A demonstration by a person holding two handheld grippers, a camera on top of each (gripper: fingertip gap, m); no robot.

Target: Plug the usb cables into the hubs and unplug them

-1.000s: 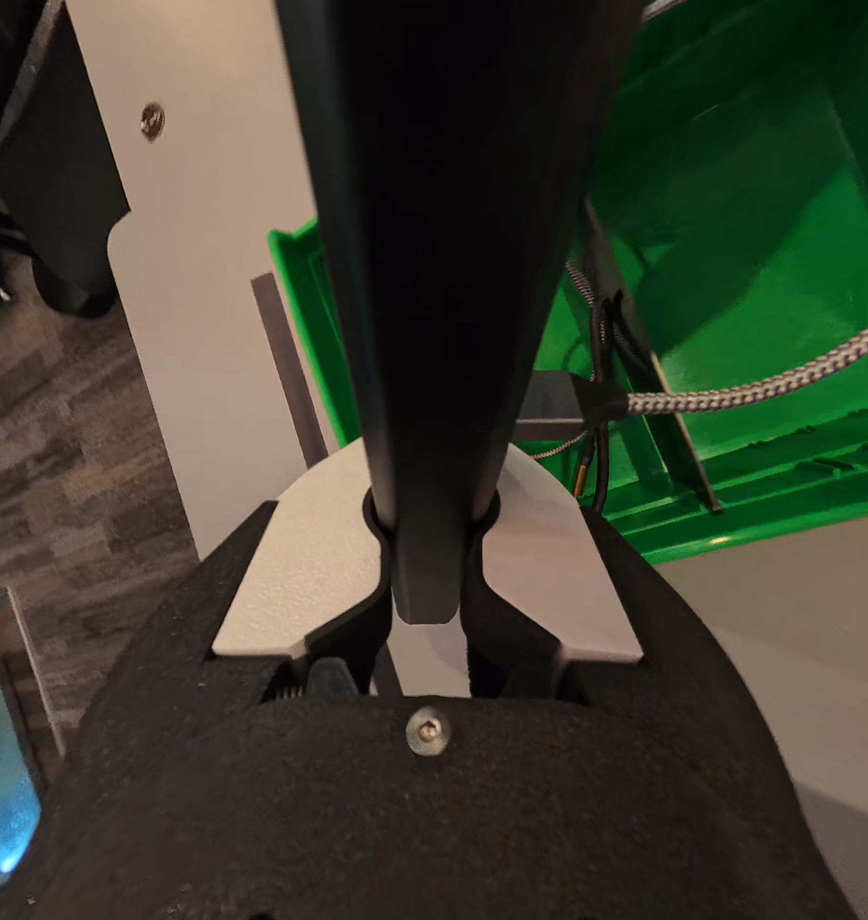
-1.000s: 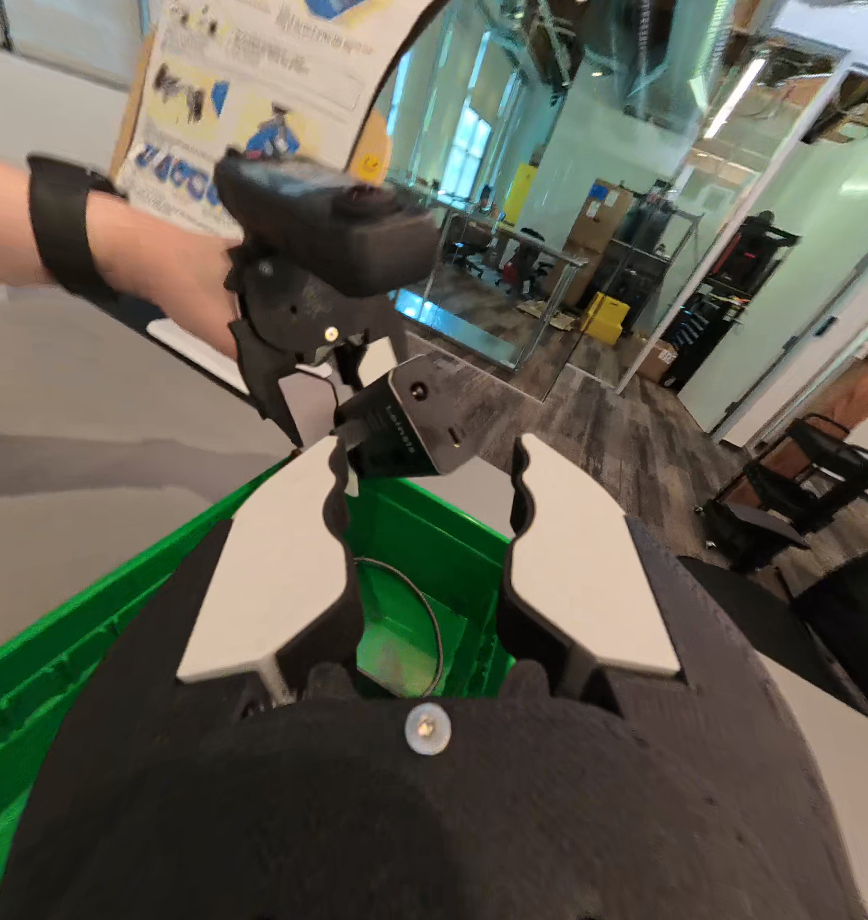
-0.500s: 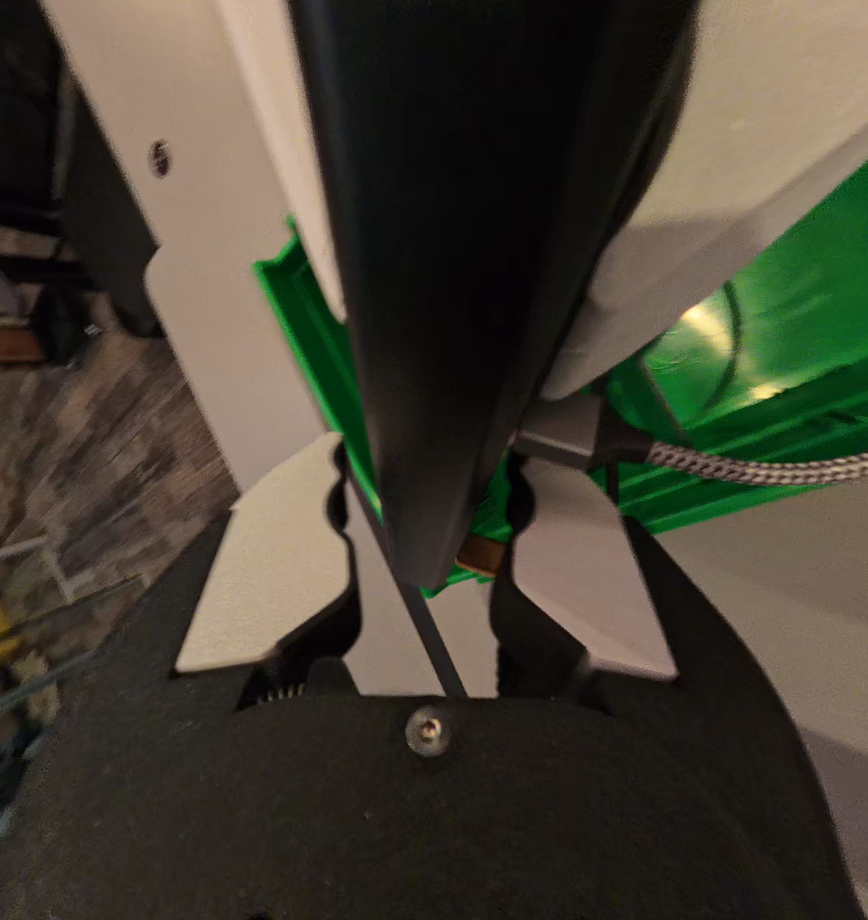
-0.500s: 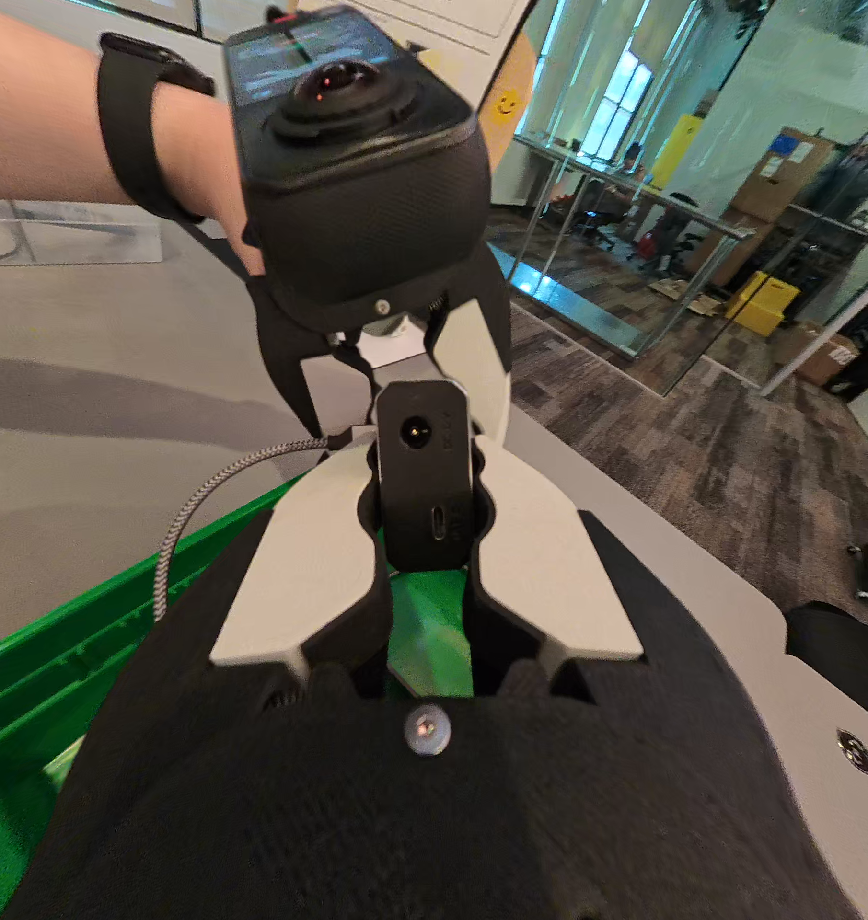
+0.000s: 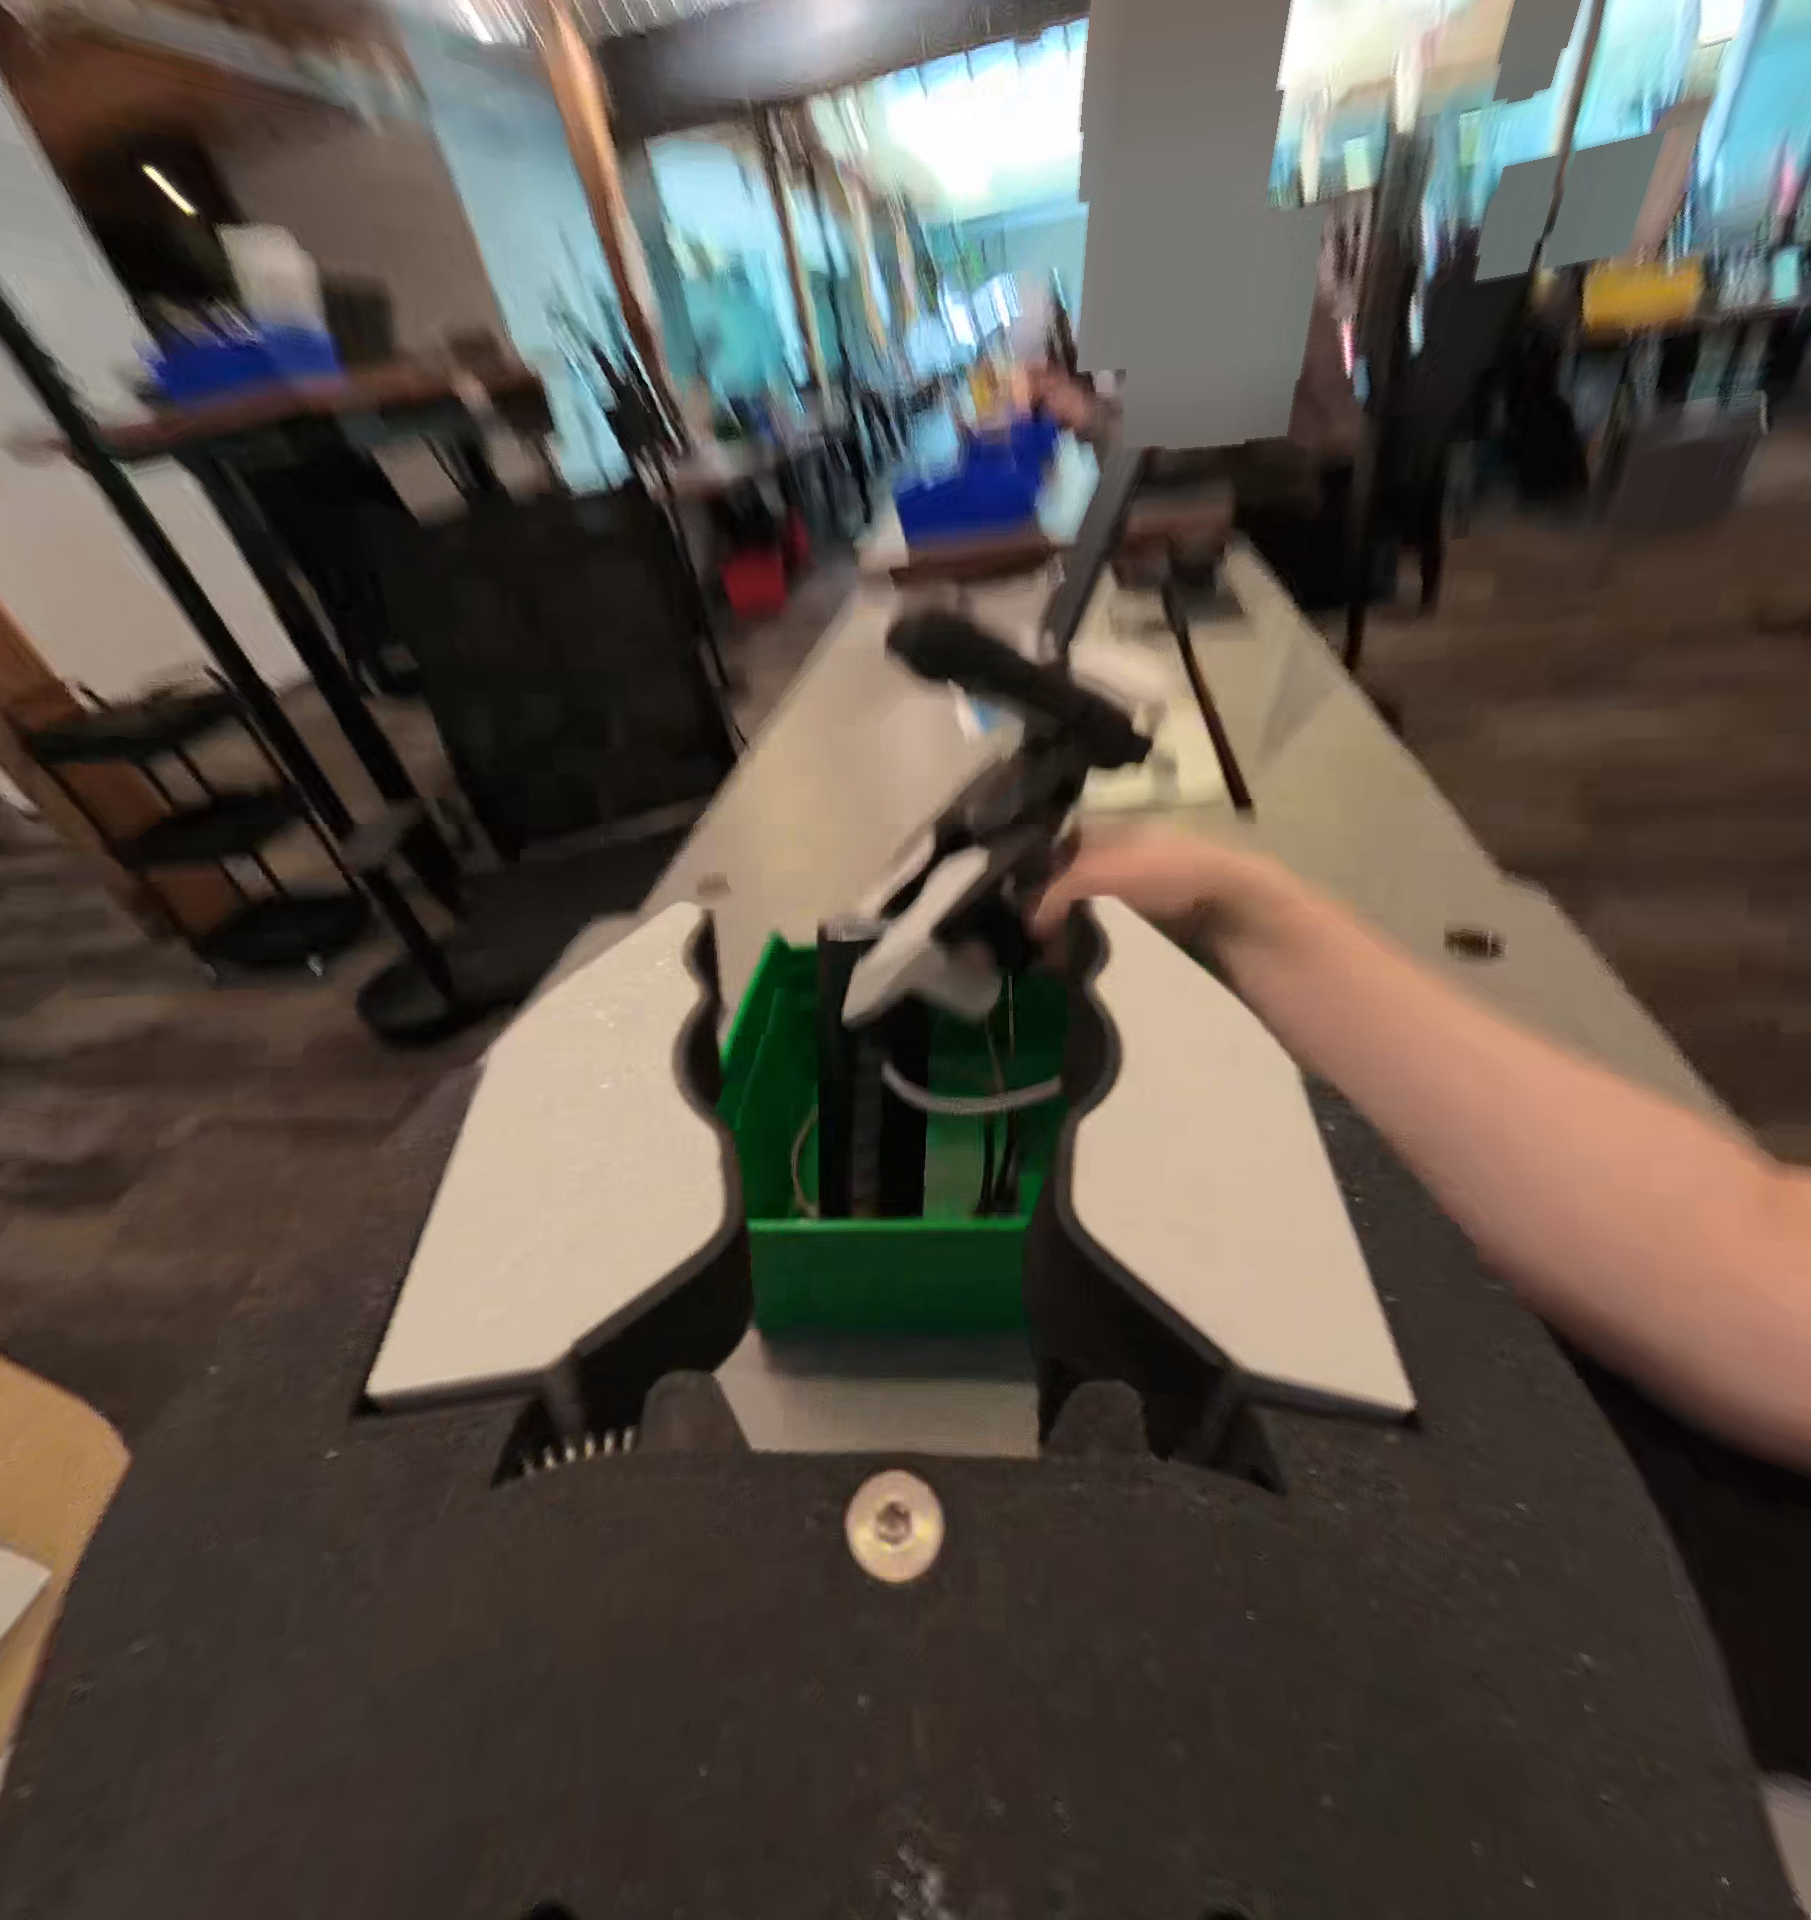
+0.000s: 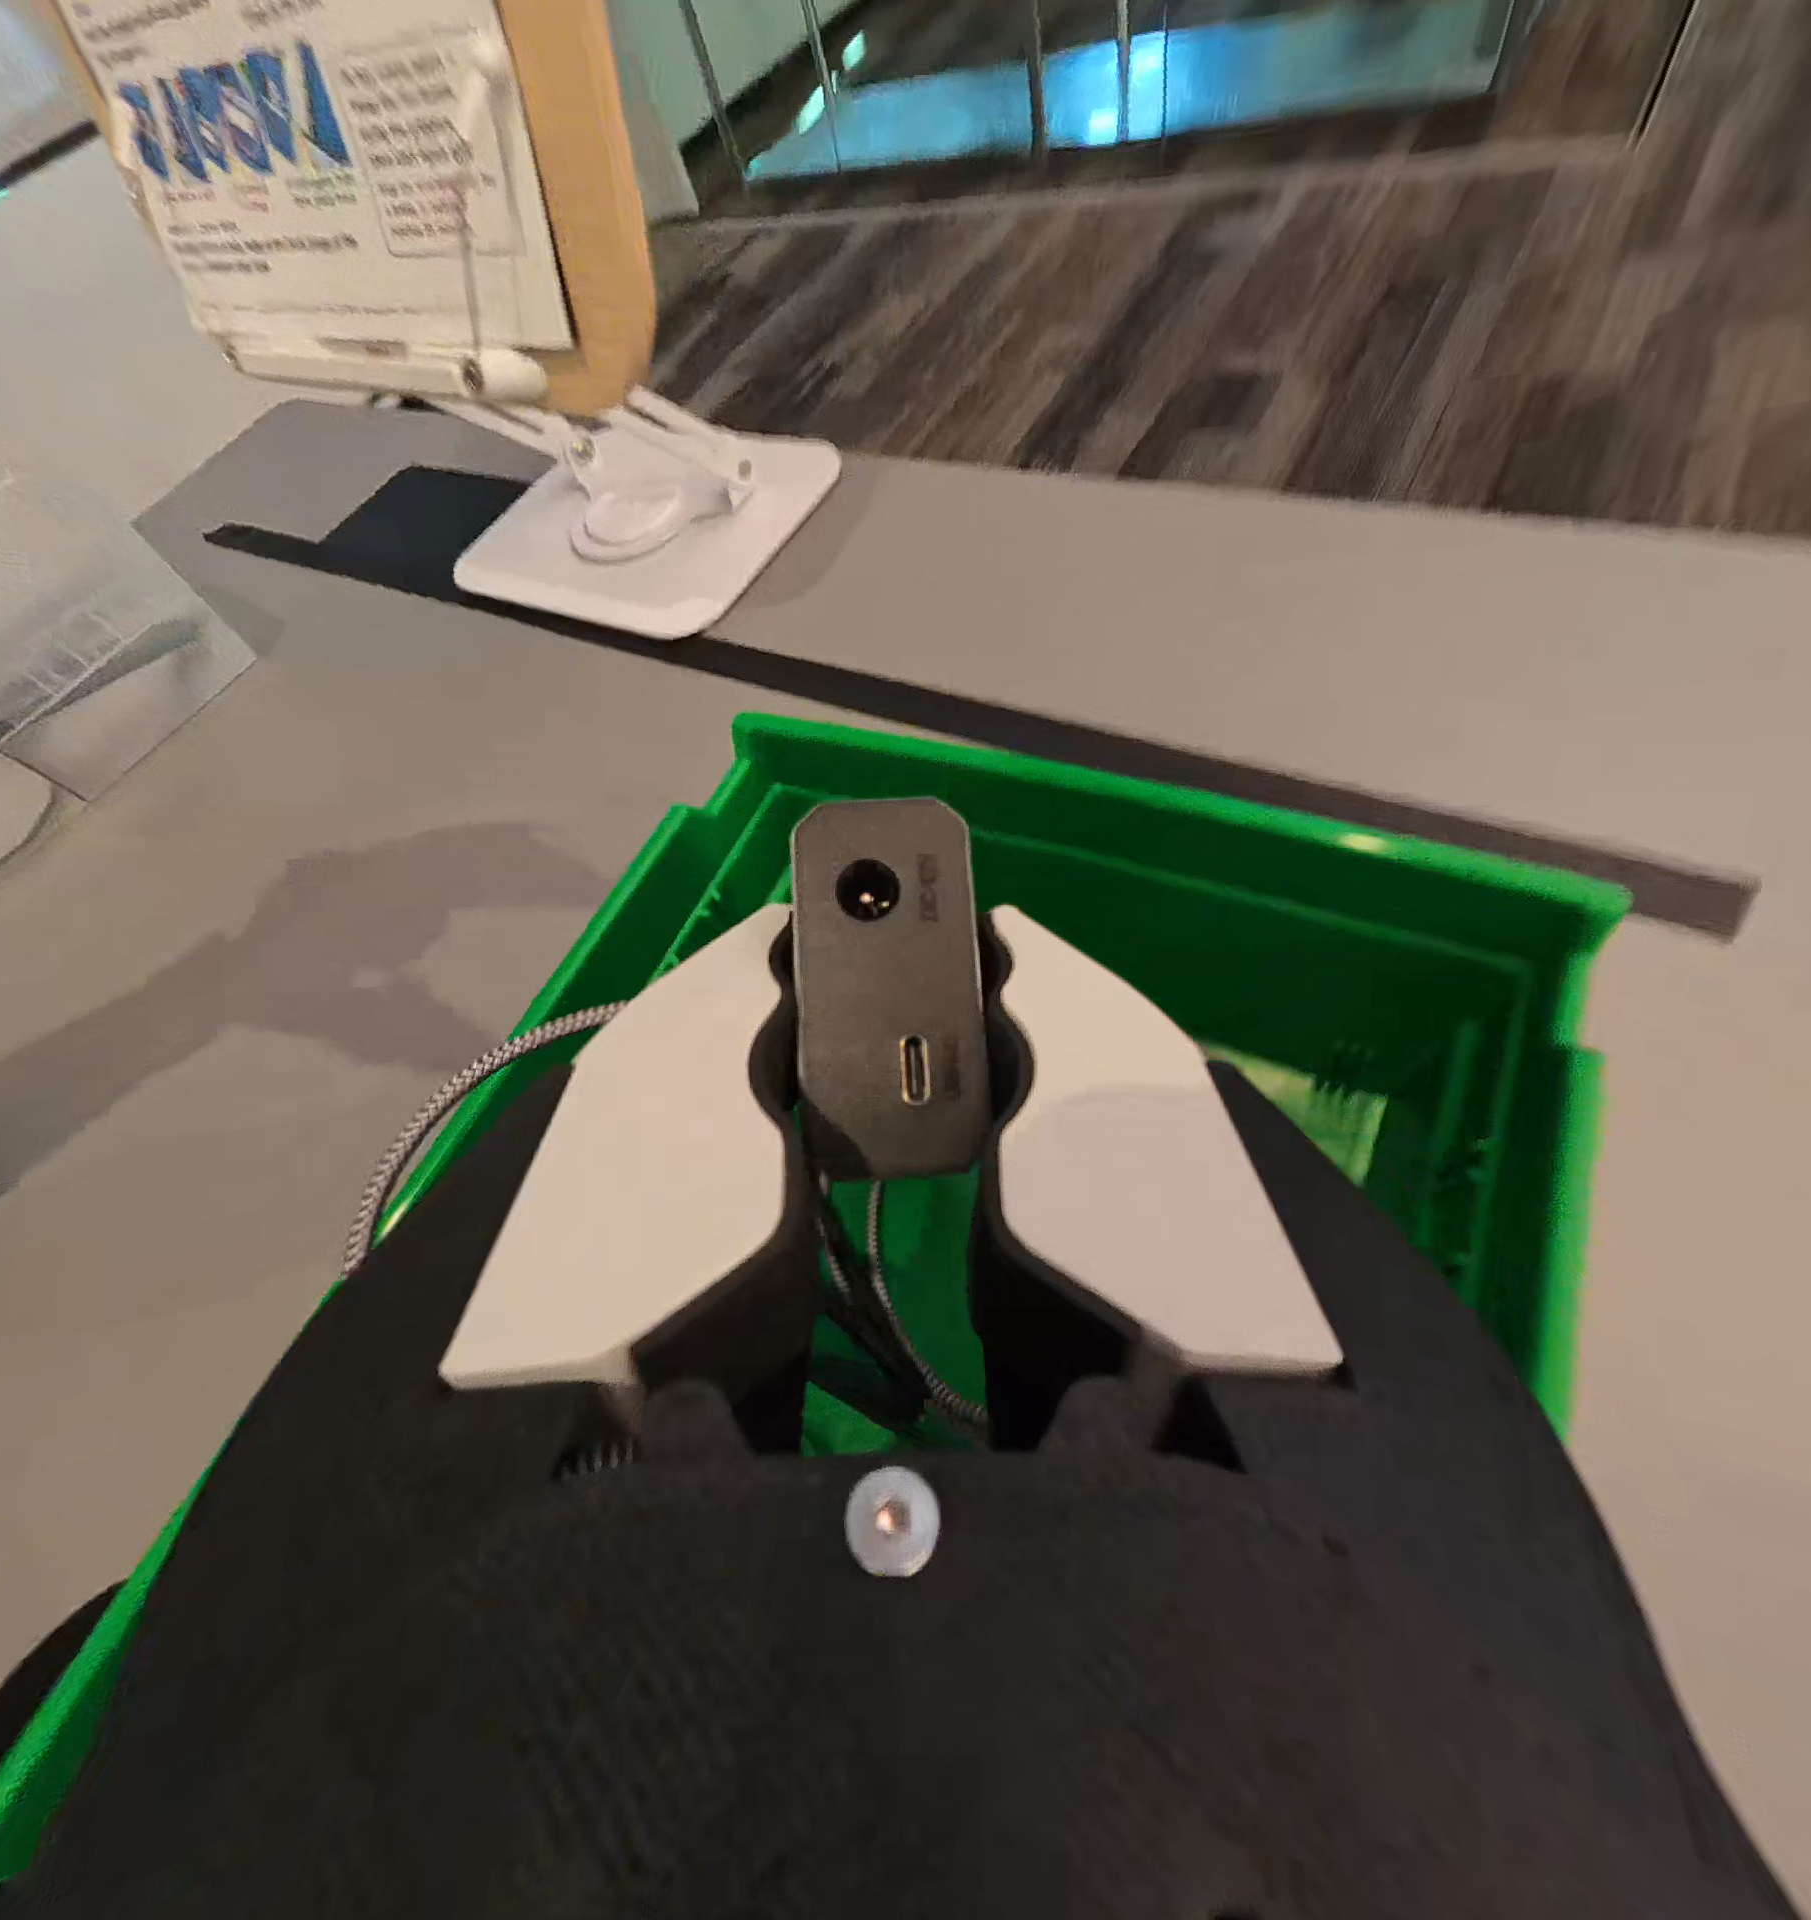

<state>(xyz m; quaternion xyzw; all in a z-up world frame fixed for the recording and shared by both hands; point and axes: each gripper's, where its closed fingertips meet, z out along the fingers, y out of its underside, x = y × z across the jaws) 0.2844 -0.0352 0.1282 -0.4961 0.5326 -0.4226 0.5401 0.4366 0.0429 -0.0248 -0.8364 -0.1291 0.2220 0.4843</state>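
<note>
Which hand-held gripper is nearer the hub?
Right. The right hand-held gripper is shut on the hub over the green bin; the left hand-held gripper is open, well back from it.

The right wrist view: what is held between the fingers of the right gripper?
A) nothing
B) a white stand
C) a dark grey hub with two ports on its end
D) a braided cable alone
C: the right gripper has its fingers closed on the hub, above the green bin.

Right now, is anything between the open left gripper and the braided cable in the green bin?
Partly. The right gripper holds the hub upright over the green bin, just ahead of the left gripper. The braided cable loops beside it, still exposed.
</note>
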